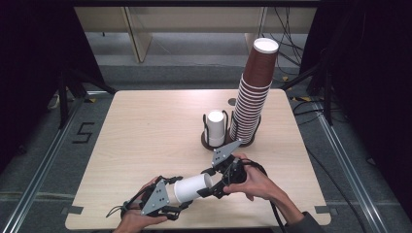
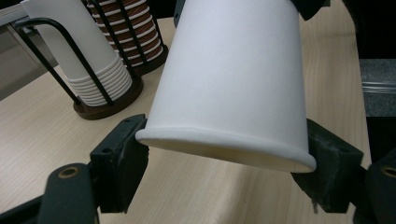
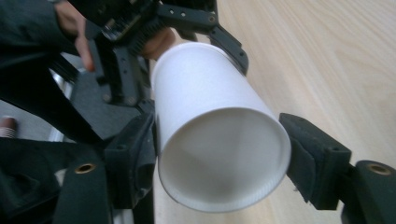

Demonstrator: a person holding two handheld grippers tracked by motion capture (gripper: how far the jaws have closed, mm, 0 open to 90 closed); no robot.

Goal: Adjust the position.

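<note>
Over the near edge of the wooden table (image 1: 145,126), a white paper cup (image 1: 192,188) is clamped sideways: rim by the left gripper (image 1: 171,196), base by the right gripper (image 1: 214,182). Squeezed harder, its thin wall could be crushed.

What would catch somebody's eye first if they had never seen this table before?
Probably the tall leaning stack of brown paper cups at the far right of the light wooden table, towering over a short stack of white paper cups in a black wire holder beside it. Near the front edge, a white paper cup lies sideways between the left tongs and right tongs.
</note>
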